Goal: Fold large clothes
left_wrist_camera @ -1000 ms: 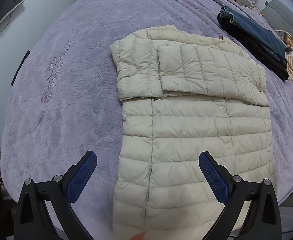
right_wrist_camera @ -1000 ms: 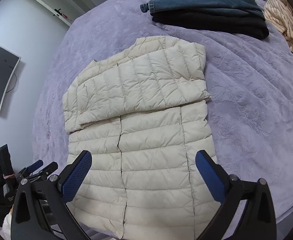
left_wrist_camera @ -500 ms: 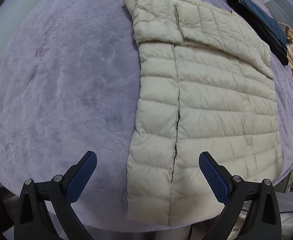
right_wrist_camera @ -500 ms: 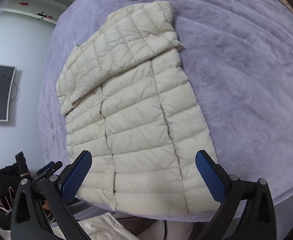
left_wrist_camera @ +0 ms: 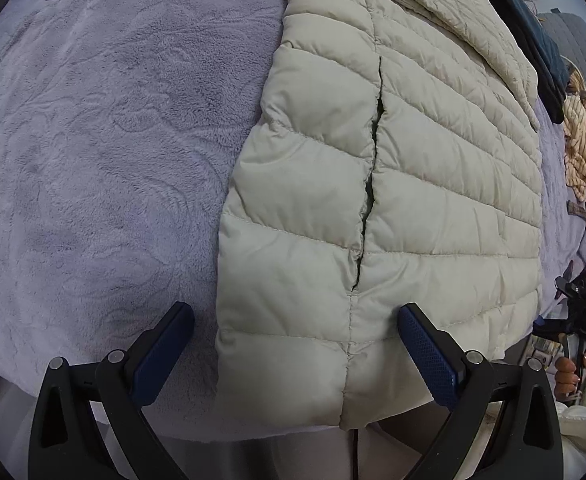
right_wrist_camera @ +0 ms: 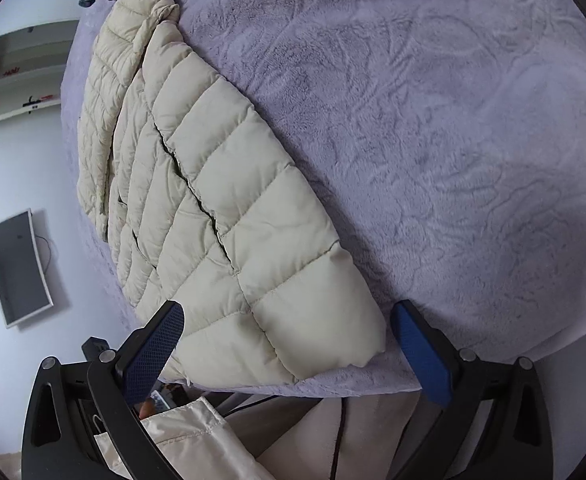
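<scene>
Both grippers stand wide open and hold nothing. The left gripper [left_wrist_camera: 295, 350] straddles the near left corner of the cream puffer jacket [left_wrist_camera: 413, 184], its blue fingers either side of the hem. The right gripper [right_wrist_camera: 287, 346] brackets the jacket's near right corner the same way. The jacket lies flat on the purple bed [left_wrist_camera: 93, 140], its hem at the near edge. Farther off lie folded dark clothes [left_wrist_camera: 533, 40] and a striped garment [left_wrist_camera: 585, 140].
</scene>
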Action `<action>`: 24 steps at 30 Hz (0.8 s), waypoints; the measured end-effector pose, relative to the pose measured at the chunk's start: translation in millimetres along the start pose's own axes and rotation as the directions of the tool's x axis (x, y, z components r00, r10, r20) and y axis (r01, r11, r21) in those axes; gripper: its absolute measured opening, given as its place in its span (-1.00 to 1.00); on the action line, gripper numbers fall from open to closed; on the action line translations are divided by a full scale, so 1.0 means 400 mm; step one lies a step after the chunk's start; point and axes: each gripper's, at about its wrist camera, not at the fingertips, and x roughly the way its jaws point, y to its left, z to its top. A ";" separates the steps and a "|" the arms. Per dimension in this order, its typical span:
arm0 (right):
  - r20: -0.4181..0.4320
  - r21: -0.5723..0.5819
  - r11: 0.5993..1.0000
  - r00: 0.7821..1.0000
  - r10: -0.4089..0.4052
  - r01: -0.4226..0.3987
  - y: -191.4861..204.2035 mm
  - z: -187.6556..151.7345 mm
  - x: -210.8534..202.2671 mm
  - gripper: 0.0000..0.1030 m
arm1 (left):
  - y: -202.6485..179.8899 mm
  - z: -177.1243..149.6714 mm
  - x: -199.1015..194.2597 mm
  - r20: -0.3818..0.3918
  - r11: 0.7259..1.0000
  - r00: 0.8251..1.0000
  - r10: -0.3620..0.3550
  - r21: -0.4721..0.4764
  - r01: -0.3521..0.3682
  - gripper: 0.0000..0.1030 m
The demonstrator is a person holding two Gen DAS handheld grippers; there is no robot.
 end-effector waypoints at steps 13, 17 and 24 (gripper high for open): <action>0.001 0.003 0.986 0.986 0.164 -0.164 0.073 -0.021 0.046 0.83 | -0.072 0.000 -0.006 -0.004 0.997 0.999 -0.048 0.057 0.048 -0.28; -0.016 0.001 0.991 0.991 0.136 -0.136 0.070 -0.022 0.049 -0.33 | -0.055 -0.001 -0.023 0.008 0.995 0.998 -0.067 0.068 0.066 -0.60; 0.008 -0.097 0.975 0.980 0.201 -0.199 0.133 -0.029 0.002 -0.74 | -0.038 0.000 -0.115 0.036 0.978 0.980 -0.197 0.077 0.193 -0.79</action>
